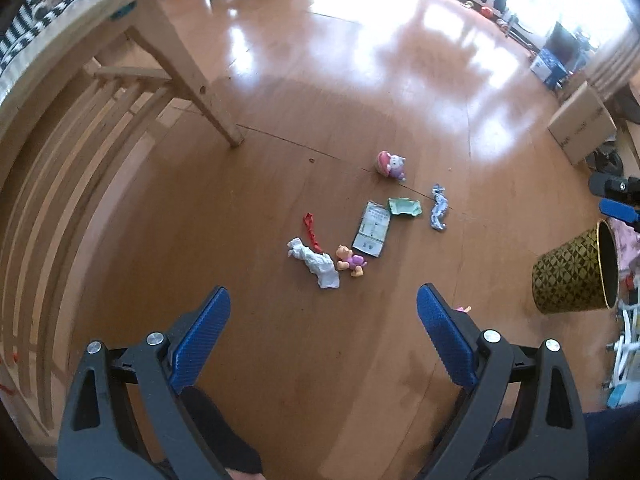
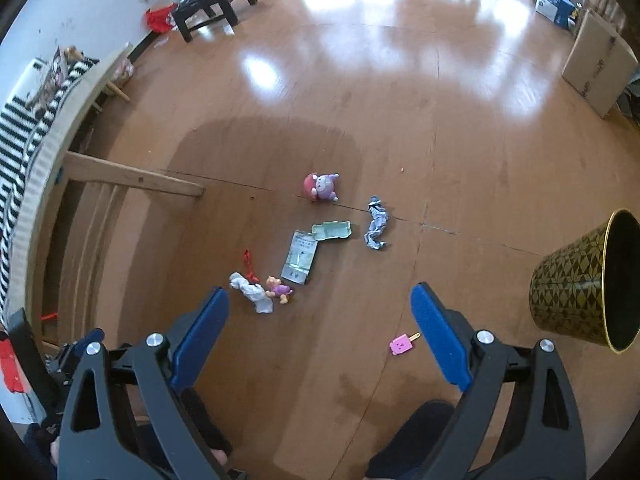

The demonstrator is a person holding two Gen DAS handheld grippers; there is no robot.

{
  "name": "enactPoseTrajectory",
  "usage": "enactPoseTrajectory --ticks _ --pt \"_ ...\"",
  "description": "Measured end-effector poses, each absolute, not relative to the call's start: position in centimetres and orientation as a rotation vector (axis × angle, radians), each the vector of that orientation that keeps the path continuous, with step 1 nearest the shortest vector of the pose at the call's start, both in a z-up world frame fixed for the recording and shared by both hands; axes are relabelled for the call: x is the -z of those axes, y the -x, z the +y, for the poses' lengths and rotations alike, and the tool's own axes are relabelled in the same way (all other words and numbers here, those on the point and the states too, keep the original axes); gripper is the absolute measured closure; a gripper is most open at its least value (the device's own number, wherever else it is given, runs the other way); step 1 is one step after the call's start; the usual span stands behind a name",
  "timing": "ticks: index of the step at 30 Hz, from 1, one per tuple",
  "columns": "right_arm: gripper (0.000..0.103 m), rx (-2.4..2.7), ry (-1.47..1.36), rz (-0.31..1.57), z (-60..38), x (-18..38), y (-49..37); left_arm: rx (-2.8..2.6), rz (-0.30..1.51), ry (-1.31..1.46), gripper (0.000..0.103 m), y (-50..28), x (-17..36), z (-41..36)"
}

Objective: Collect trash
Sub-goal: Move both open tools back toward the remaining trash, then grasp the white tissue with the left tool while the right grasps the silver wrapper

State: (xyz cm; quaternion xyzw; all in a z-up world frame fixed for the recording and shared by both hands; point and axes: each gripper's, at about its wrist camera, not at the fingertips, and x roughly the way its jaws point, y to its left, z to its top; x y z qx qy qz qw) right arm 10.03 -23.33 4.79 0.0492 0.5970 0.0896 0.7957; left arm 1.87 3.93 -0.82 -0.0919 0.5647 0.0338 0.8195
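Note:
Litter lies on the wooden floor: a crumpled white tissue [image 1: 316,263] [image 2: 253,293], a red strip [image 1: 311,231] [image 2: 249,266], a flat grey-green packet [image 1: 373,229] [image 2: 301,257], a green torn box [image 1: 405,206] [image 2: 332,231] and a crumpled blue-white wrapper [image 1: 438,208] [image 2: 376,223]. A gold-patterned bin [image 1: 576,276] [image 2: 580,280] stands at the right. My left gripper [image 1: 323,312] is open and empty, held above the floor short of the tissue. My right gripper [image 2: 320,308] is open and empty, above the floor right of the tissue.
Toys lie among the litter: a small orange-purple figure [image 1: 351,261] [image 2: 279,289], a pink round plush [image 1: 391,165] [image 2: 322,187], a pink popsicle toy [image 2: 402,344]. A wooden bed frame [image 1: 188,76] [image 2: 132,178] is at the left. A cardboard box [image 1: 580,124] [image 2: 600,64] stands far right.

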Motion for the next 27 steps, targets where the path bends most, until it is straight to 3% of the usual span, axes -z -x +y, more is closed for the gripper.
enactPoseTrajectory --ticks 10,20,27 --pt "0.014 -0.146 -0.036 1.309 -23.7 1.2 -13.0 -0.149 1.304 0.187 0.012 -4.3 8.5 3.4" --pt "0.014 -0.086 -0.157 1.456 -25.8 17.2 -18.8 -0.285 1.434 0.336 0.012 -8.9 24.8 5.1" --pt "0.014 -0.014 -0.150 1.531 -25.9 27.7 -23.4 -0.285 1.498 0.420 0.012 -10.4 32.6 5.2"
